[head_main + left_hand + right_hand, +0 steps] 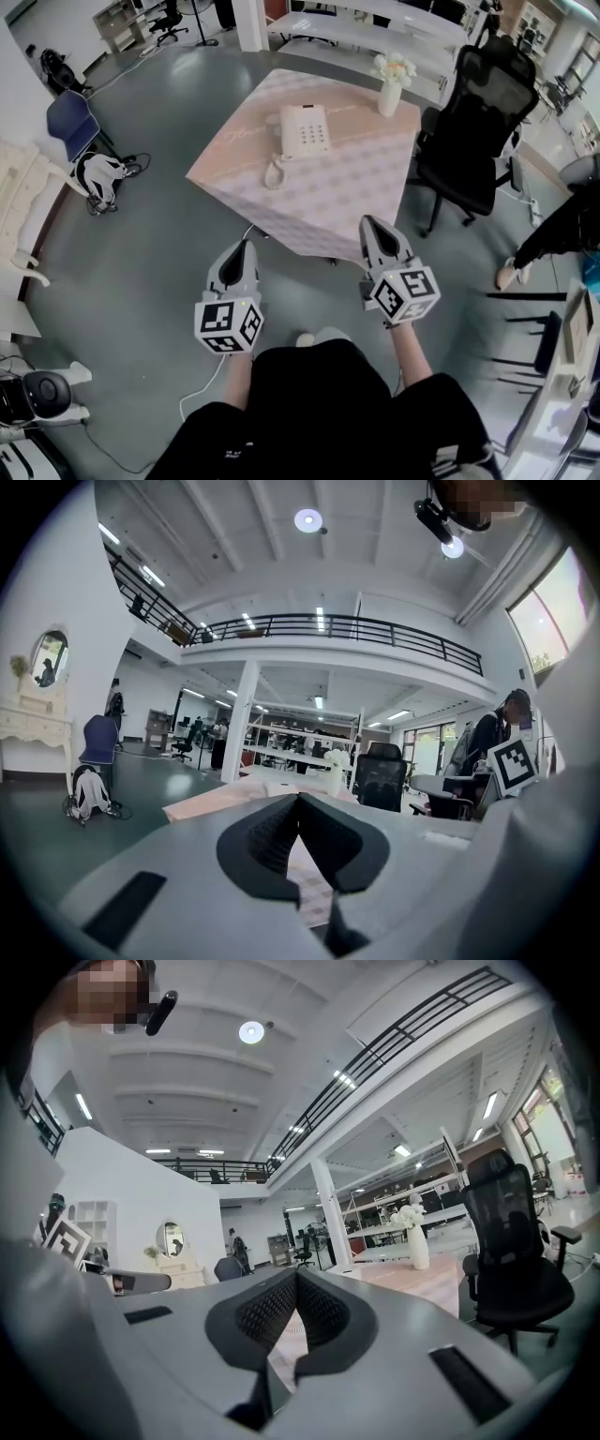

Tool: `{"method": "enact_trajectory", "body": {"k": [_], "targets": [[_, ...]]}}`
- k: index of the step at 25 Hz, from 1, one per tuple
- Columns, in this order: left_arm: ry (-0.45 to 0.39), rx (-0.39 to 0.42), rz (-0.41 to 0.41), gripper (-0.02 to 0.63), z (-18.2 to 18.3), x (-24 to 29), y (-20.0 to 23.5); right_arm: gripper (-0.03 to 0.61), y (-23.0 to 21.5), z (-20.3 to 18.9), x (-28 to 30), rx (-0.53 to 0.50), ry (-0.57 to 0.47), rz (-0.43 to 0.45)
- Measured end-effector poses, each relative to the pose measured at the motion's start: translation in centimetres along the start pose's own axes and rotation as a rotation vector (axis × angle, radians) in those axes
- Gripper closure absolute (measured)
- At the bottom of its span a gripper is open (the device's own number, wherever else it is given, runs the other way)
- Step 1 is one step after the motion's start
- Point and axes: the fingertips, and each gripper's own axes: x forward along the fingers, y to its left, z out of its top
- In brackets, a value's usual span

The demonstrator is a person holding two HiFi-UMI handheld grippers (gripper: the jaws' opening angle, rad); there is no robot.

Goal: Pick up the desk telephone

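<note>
A white desk telephone (pixel 303 130) lies on a table with a pink patterned cloth (pixel 347 202), its handset (pixel 275 172) off the cradle at the near left on a coiled cord. My left gripper (pixel 246 246) and right gripper (pixel 368 223) are both shut and empty, held side by side just short of the table's near edge. In the left gripper view the shut jaws meet at my left gripper (pixel 299 799), with the table (pixel 211 803) ahead. My right gripper (pixel 296 1276) shows the same, and the table (pixel 412 1279) lies beyond it.
A white vase of flowers (pixel 392 82) stands at the table's far right corner. A black office chair (pixel 473 131) sits right of the table. A blue chair (pixel 71 120) and a white bag (pixel 98 178) are on the floor at the left. A person's leg (pixel 548 234) shows at the far right.
</note>
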Motion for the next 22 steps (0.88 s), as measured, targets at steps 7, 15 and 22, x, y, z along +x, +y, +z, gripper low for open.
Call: {"method": "enact_trajectory", "body": {"k": [7,15,22], "targets": [[0.004,-0.011,-0.011,0.615,0.8,3.6,1.3,0.588,-1.7,0.8,3.3,-0.021,0.01,0.003],[0.043,-0.037,-0.069,0.615,0.3,10.5,1.5,0.587,-5.8,0.2,9.9,0.016,0.042,0.011],[0.088,-0.105,-0.055,0.615,0.1,16.9,3.4,0.588,-8.5,-0.5,16.5,0.041,0.098,0.058]]}}
